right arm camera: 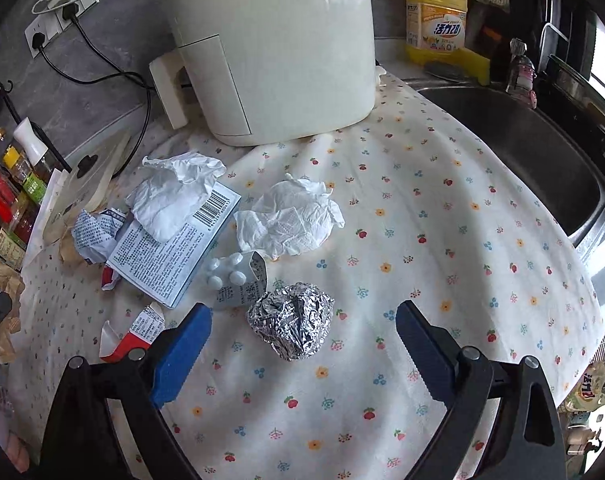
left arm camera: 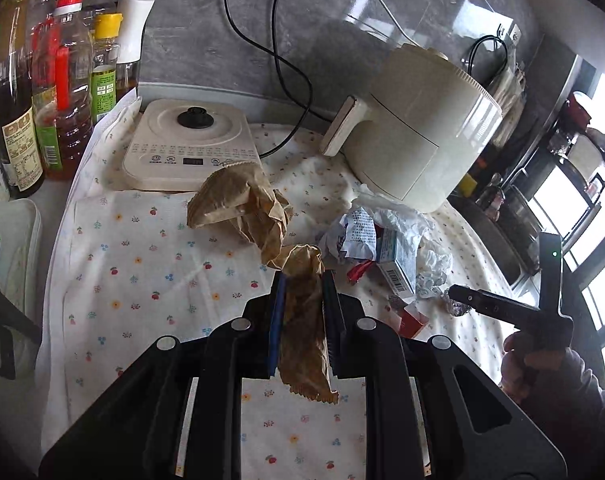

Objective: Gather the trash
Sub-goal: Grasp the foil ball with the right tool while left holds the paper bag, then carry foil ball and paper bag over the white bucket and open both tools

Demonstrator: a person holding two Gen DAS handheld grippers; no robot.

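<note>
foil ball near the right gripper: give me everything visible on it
The foil ball is a crumpled lump of shiny silver aluminium foil, roughly round, heavily creased, with a dented fold in its top. It rests on the floral tablecloth, ahead of the right gripper, whose jaws stand wide open on either side without touching it. Its upper left edge lies against a pill blister pack; whether they touch is unclear. In the left wrist view it shows only partly, behind the right gripper's fingertip.
</note>
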